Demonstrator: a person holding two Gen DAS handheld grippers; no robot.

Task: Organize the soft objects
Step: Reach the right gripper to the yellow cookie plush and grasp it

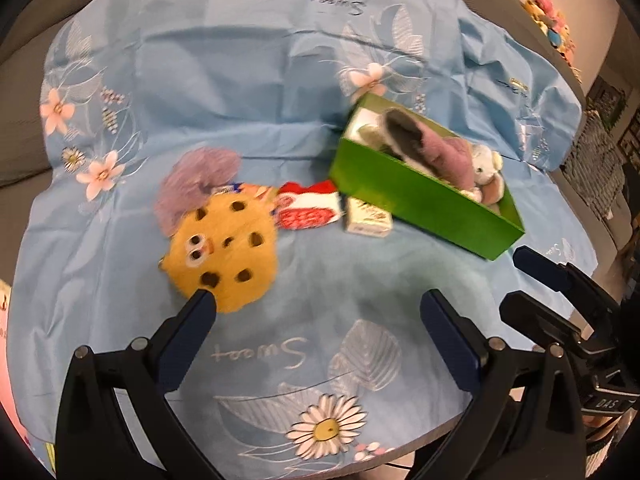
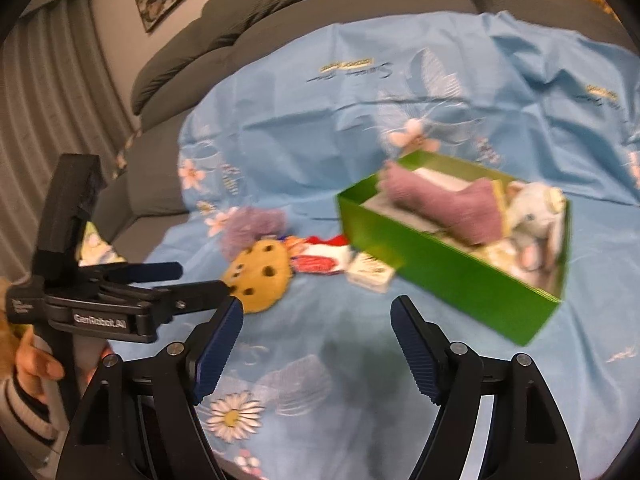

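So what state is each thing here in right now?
Left gripper: open, empty.
Right gripper: open, empty.
Green box: open, partly filled with soft toys.
Cookie plush: lying outside the box.
Red-and-white toy: outside the box.
Small carton: lying against the box.

blue floral cloth [image 1: 248, 92] carries green box [image 1: 420, 196], cookie plush [image 1: 228, 248].

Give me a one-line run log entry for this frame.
left gripper: open, empty | right gripper: open, empty | green box: partly filled | cookie plush: outside box
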